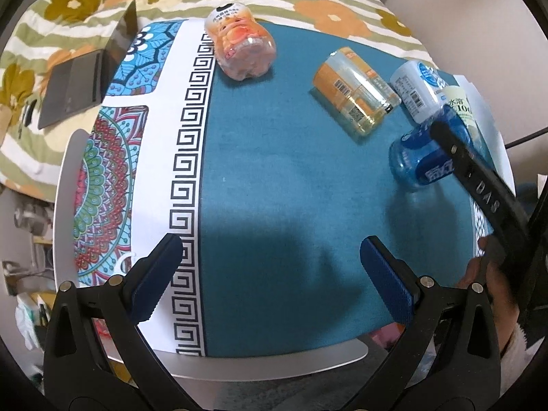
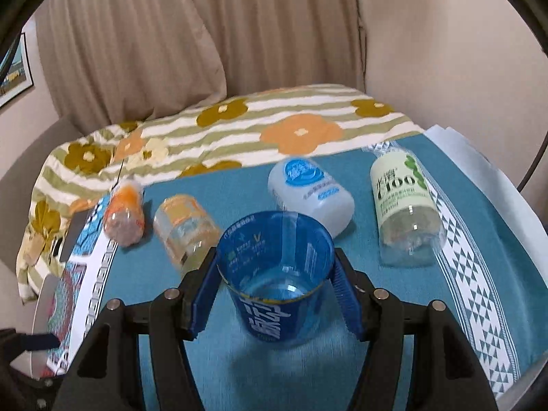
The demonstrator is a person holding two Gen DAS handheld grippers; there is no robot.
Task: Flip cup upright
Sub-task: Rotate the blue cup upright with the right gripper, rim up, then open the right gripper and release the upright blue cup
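Observation:
A blue see-through cup stands upright, mouth up, on the teal tablecloth between the fingers of my right gripper. The blue pads sit close to its sides; the grip looks shut on it. In the left wrist view the same cup is at the right, with the right gripper's black finger across it. My left gripper is open and empty above the cloth near the front edge.
Several cut bottle cups lie on their sides: orange-pink, yellow, white-blue, pale green. A laptop lies on the floral bedspread at the left. A curtain hangs behind.

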